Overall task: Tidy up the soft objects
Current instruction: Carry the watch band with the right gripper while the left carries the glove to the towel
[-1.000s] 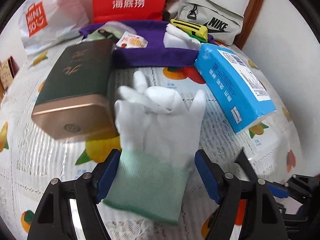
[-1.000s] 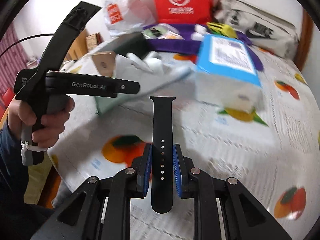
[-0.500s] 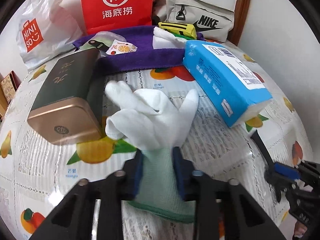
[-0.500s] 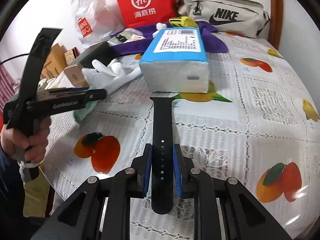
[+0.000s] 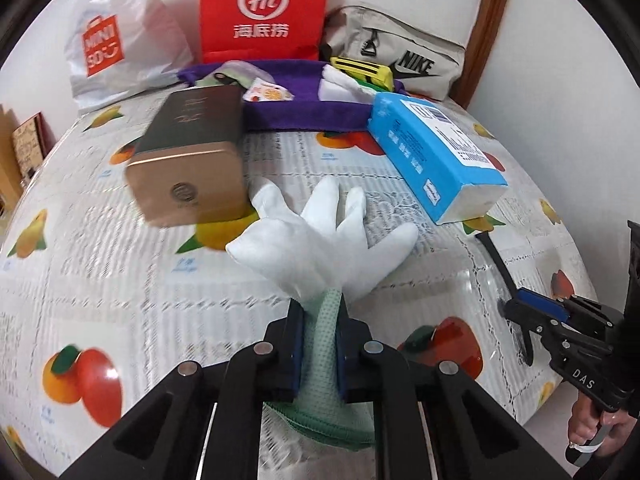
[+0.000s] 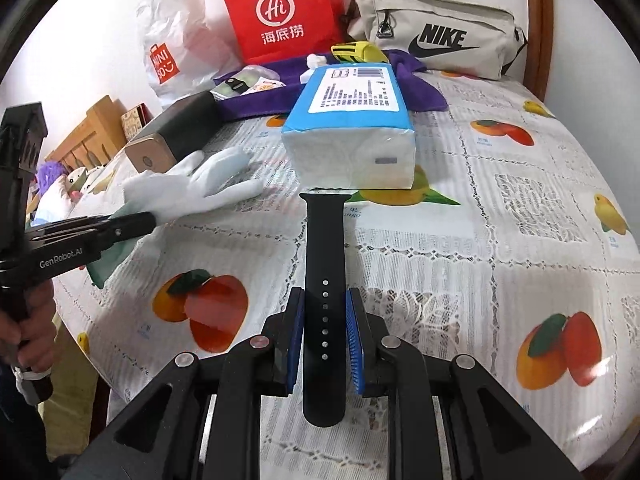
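Note:
A white glove with a pale green cuff lies spread on the fruit-print tablecloth, fingers toward the far side. My left gripper has its jaws closing on the bunched cuff, and the pads press on it. In the right wrist view the same glove trails from the left gripper at the left. My right gripper is shut on a black watch strap that points at the tissue pack. From the left wrist view the right gripper sits at the right with the strap sticking out.
A blue tissue pack lies right of the glove, a dark green and gold box left of it. Behind them a purple cloth carries small items. A red bag, a white shopping bag and a beige pouch line the wall.
The left jaws went from wide open around the glove's cuff to pinching it, and the glove has slid toward me, away from the box. The right gripper swung round, still holding the strap.

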Available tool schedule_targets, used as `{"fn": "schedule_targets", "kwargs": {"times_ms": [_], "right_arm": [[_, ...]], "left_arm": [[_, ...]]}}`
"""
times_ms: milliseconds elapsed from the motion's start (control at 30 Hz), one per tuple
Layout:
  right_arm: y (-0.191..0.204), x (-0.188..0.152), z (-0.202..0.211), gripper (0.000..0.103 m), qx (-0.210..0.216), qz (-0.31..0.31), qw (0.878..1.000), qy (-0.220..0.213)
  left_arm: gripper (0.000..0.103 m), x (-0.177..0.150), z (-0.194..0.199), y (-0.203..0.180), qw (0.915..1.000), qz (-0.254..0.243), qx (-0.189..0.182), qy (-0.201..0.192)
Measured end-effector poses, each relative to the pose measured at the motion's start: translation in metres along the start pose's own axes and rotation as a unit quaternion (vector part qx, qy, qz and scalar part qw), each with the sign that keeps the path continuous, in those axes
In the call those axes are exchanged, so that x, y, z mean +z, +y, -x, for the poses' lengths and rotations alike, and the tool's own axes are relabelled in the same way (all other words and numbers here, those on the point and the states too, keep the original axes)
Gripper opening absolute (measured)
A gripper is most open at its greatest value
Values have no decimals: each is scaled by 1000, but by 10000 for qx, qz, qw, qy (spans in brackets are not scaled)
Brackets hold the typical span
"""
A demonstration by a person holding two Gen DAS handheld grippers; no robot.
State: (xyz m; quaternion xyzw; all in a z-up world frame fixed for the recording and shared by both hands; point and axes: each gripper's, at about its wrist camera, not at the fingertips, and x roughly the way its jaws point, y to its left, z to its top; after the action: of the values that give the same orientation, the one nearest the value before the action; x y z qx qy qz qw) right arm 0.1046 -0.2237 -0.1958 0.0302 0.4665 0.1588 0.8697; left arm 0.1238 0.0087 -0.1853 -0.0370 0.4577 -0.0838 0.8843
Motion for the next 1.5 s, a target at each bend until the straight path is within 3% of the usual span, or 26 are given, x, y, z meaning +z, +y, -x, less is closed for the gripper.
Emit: {"fn": "schedule_targets", "kwargs": {"times_ms": [333,933,1500], "right_arm": [[11,6,23,20,-55,74,9997,-222],[20,48,51,20,-37,163,9983,-552],[17,115,37,20,-18,398,9967,-707]], "left_arm": [[11,1,34,20,9988,285,-103,-372],[10,38,86,39,9938,521,-218,-954],[10,96,83,68,9904,727,109,-1170]]}}
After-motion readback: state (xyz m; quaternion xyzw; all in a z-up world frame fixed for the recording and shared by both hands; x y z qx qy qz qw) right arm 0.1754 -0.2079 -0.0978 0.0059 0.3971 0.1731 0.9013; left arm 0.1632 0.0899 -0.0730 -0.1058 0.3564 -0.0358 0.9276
